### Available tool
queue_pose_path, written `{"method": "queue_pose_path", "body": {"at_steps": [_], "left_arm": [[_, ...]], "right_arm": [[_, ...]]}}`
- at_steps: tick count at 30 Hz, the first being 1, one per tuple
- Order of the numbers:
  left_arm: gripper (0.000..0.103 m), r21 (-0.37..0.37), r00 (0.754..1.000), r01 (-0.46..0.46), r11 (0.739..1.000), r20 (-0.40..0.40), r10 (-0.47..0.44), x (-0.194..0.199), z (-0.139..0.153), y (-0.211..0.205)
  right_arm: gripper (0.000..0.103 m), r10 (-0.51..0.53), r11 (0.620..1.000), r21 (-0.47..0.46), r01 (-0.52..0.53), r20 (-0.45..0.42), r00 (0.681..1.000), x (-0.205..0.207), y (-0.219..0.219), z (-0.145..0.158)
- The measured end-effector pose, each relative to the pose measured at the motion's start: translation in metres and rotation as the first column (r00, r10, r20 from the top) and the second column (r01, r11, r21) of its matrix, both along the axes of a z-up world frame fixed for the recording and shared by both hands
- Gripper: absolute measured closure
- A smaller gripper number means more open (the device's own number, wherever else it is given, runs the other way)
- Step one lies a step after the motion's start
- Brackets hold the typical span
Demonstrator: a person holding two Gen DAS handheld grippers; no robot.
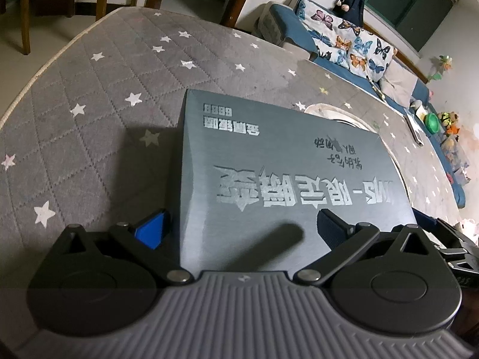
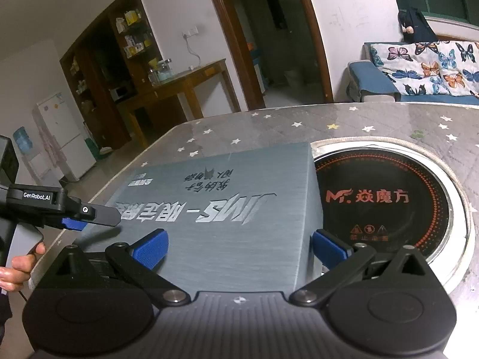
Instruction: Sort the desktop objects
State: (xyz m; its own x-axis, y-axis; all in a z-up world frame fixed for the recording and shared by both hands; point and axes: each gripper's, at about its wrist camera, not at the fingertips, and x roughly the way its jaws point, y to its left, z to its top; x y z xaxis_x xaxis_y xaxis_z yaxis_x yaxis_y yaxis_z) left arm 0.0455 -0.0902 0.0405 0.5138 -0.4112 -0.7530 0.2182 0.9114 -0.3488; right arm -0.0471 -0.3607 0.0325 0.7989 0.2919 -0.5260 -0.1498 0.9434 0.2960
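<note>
Our table is the largest thing here, covered with a grey quilted cloth printed with white stars, and it stretches away ahead of both pairs of fingers. Set into it, just beyond and to the right of our right fingers, is a round black cooktop with a metal rim and red markings.

On the table lies the box, flat, grey-blue, with silver lettering that reads upside down to us. Its far right corner overlaps the cooktop's rim. Seen from the left wrist, it runs forward from between the fingers, lid up.

Our left gripper has its fingers spread wide at the near end of the box: the left pad sits just outside the box's left edge, and the right pad is over the lid. We cannot tell whether either pad touches the box; nothing is clamped. In the right wrist view this gripper enters from the left side, its upper finger lying over the box's left edge.

Our right gripper is likewise spread apart and grips nothing. Its left pad hangs over the lid near the front edge, and its right pad is just off the box's right side, in front of the cooktop.

A hand shows at the left edge, holding the left gripper's handle.
</note>
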Motion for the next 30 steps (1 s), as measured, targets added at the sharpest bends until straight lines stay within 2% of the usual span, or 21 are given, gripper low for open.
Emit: {"method": "queue_pose_path", "body": {"at_steps": [11, 30], "left_arm": [[0.000, 0.032, 0.999, 0.009, 0.999, 0.041, -0.010, -0.013, -0.002, 0.004], [0.000, 0.112, 0.984, -0.035, 0.993, 0.176, 0.015, -0.053, -0.001, 0.032]], "right_arm": [[0.000, -0.028, 1.000, -0.006, 0.028, 0.002, 1.000, -0.006, 0.003, -0.004], [0.000, -0.068, 0.986, -0.145, 0.076, 0.055, 0.996, -0.033, 0.012, 0.000]]}}
